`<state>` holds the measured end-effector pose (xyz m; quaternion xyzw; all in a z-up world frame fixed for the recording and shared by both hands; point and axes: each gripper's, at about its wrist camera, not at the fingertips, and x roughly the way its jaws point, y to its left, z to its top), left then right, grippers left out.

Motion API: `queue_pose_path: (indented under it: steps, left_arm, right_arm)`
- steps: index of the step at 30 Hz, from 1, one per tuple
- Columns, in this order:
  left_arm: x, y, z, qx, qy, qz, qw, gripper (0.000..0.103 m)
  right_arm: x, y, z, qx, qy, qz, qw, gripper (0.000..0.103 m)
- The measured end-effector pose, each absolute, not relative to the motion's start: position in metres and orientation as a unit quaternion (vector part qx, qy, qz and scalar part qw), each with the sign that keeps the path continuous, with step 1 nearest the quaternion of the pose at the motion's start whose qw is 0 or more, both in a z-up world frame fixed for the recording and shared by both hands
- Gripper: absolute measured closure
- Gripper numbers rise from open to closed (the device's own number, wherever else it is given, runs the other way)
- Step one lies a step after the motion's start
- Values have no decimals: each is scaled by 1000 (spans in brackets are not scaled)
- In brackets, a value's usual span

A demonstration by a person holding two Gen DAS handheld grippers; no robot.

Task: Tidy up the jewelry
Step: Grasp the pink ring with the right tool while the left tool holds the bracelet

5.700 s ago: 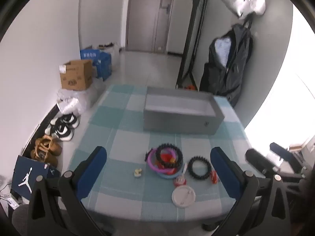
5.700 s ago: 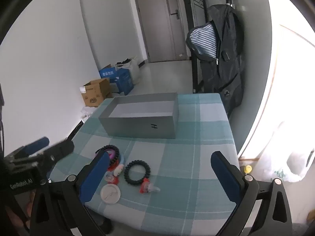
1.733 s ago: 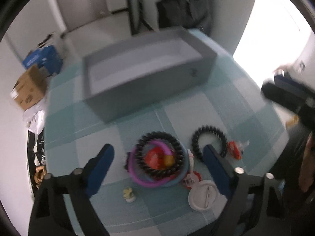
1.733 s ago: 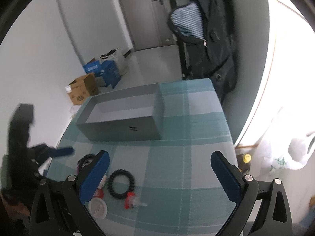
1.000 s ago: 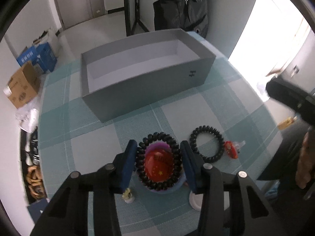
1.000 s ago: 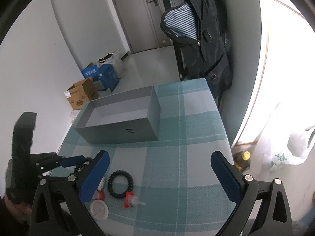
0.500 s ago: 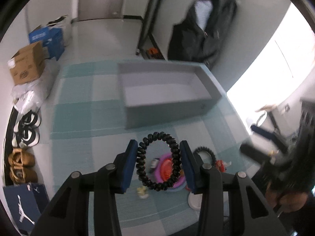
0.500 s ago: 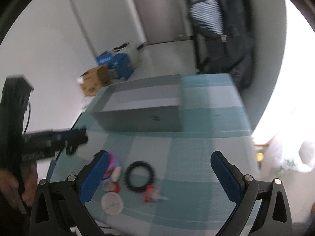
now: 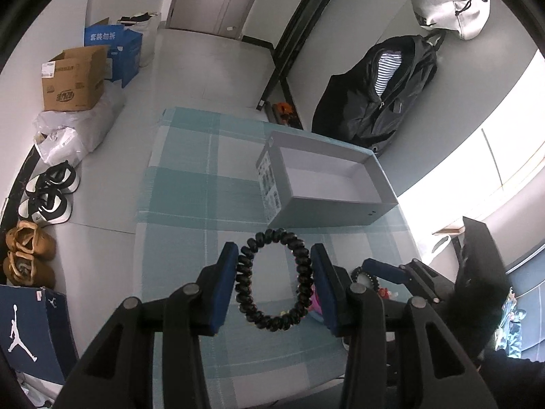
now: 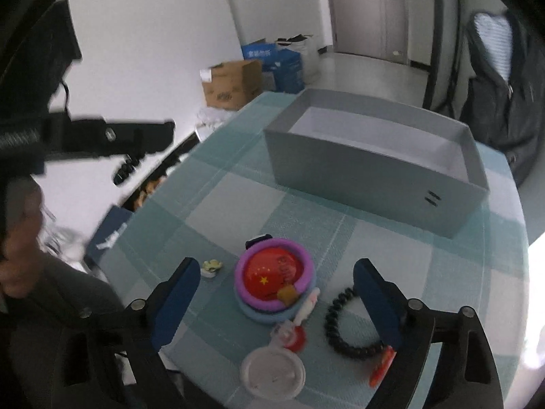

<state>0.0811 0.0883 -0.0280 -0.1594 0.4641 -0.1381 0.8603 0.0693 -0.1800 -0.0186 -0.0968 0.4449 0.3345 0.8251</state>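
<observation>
Moved: black spiral bracelet point(image 9: 272, 281) lifted off purple ring stack point(image 10: 274, 281) | left gripper point(image 9: 272, 284) clamped on it, above near cloth | right gripper point(image 10: 276, 301) empty, jaws closing over stack | step: carry | next: release into far grey box point(image 9: 371, 209).

grey box point(image 9: 327, 184) open-topped, interior bare | cloth point(image 9: 190, 184) left of it bare

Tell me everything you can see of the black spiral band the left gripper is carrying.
The black spiral band is a glossy coiled ring, plastic by its look, a closed loop squeezed slightly oval. It stands on edge between the blue pads of the left gripper, pinched at both sides and clear of the checked tablecloth, short of the open grey box.
</observation>
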Motion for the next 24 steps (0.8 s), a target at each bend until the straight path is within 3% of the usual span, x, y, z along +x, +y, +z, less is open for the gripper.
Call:
queue_pose_path:
  steps: [6,10,24]
  left_arm:
    - [79,101,-28,-172,464,-139,858,65]
    - [79,101,-29,-174,464,-137,858,65]
    - [82,97,-29,-163,466,-139,858,65]
  right_arm:
    - [67,-165,-33,-152,446,324,820,36]
    - [63,-161,-34,-179,434,322,822,47]
    - [57,-172,-14,-144,405,334,839,51]
